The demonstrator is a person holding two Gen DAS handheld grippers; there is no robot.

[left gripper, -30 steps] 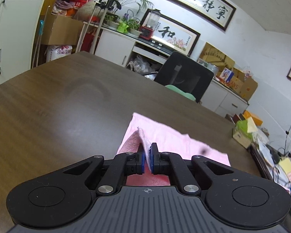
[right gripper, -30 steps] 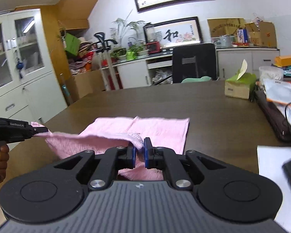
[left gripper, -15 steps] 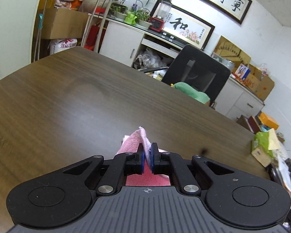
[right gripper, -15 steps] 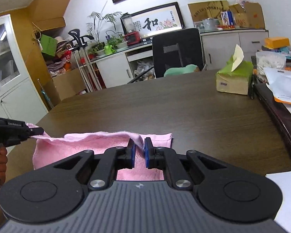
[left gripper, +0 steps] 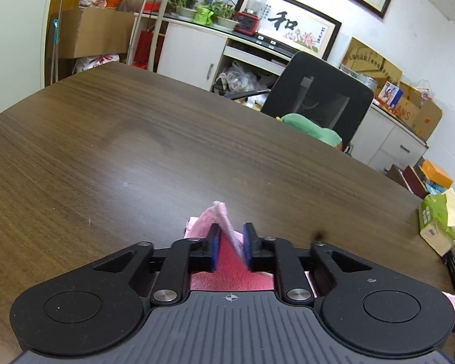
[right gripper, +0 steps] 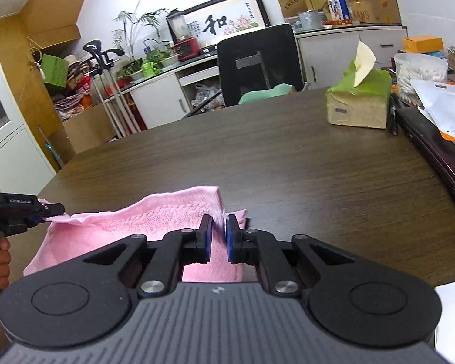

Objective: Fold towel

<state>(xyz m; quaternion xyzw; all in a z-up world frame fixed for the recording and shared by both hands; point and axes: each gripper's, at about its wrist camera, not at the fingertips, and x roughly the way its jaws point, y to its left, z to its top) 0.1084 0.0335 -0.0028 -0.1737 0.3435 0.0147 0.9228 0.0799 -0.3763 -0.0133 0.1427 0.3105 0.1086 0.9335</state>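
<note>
Both grippers' jaws, clamped on the pink towel [right gripper: 154, 218] a second ago, now stand apart: the left gripper [left gripper: 230, 244] wider, the right gripper [right gripper: 217, 236] narrowly. The near half of the towel, earlier lifted, now lies folded over the far half ahead of the fingers

We see the right gripper [right gripper: 217, 236], jaws parted around a pink towel [right gripper: 154, 221] corner on the table [right gripper: 288, 166]; the left gripper [right gripper: 45, 212] pinches another.
</note>
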